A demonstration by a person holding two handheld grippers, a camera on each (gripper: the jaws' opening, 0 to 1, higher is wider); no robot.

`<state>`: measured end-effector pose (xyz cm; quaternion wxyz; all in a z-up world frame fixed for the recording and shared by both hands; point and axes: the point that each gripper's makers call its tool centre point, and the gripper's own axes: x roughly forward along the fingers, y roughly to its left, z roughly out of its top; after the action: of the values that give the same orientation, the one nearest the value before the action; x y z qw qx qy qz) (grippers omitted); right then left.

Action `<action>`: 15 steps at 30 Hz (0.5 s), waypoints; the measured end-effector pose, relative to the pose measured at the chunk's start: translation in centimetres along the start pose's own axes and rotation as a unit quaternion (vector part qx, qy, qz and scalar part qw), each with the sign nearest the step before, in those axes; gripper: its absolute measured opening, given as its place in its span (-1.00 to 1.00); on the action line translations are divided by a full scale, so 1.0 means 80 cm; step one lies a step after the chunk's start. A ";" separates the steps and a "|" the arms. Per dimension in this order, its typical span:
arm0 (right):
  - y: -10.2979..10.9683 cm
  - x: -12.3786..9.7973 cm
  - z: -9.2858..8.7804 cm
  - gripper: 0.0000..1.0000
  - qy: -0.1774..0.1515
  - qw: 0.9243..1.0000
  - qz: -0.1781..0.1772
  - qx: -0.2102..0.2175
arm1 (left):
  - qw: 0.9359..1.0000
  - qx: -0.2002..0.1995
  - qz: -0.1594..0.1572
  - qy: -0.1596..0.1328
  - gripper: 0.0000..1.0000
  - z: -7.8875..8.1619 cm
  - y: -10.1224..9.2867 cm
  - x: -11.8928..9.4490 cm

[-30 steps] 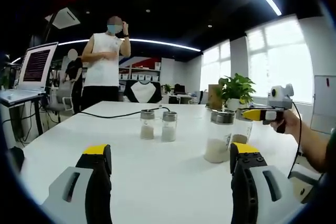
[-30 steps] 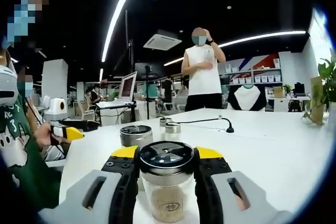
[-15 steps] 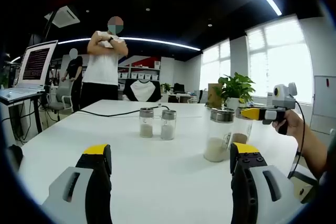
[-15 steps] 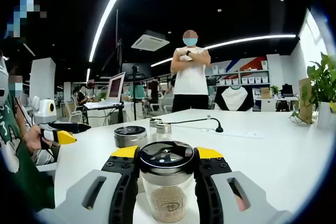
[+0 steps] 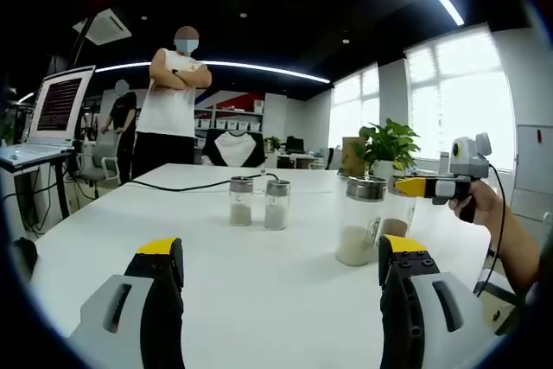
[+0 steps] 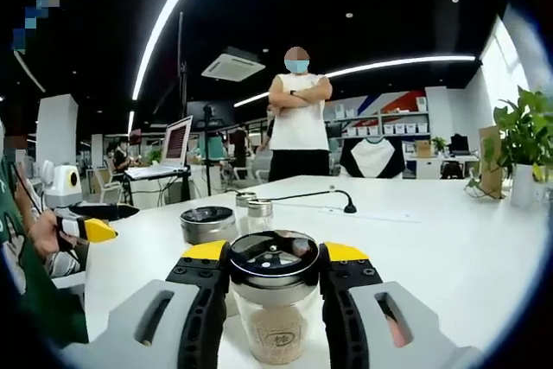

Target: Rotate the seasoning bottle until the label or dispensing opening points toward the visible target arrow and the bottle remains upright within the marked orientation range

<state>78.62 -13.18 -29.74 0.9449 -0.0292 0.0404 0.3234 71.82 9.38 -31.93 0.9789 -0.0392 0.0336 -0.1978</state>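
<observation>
In the right gripper view my right gripper (image 6: pixel 274 258) is shut on a clear seasoning bottle (image 6: pixel 274 321) with a black lid and pale grains inside; it stands upright between the yellow-tipped jaws. The left gripper view shows that same gripper (image 5: pixel 413 187) at the right, closed around the bottle (image 5: pixel 396 213), next to a larger jar (image 5: pixel 360 222). My left gripper (image 5: pixel 281 257) hovers low over the white table (image 5: pixel 242 274), open, with nothing between its jaws.
Two small shakers (image 5: pixel 255 204) stand mid-table, with a black cable (image 5: pixel 186 187) behind them. A potted plant (image 5: pixel 387 149) sits at the far right. A person with crossed arms (image 5: pixel 173 101) stands beyond the table; a laptop (image 5: pixel 52 118) is at left.
The right gripper view has swung a little, shifting the background rightward while the bottle stays held. The standing person has folded both arms. My left gripper has not moved.
</observation>
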 end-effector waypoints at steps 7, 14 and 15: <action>-0.004 -0.006 0.012 0.16 -0.027 0.999 0.005 0.043 | 1.000 0.000 0.001 -0.003 0.98 0.002 0.001 0.000; -0.001 -0.015 0.021 0.17 -0.025 0.999 0.023 0.037 | 1.000 -0.001 0.002 -0.002 0.98 0.001 0.003 0.000; -0.006 -0.016 0.021 0.17 -0.019 0.999 0.026 0.032 | 1.000 -0.001 0.001 -0.002 0.98 0.001 0.003 0.001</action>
<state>78.03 -14.19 -27.92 0.9374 0.0081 0.0329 0.3465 71.96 9.56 -31.87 0.9791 -0.0407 0.0321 -0.1969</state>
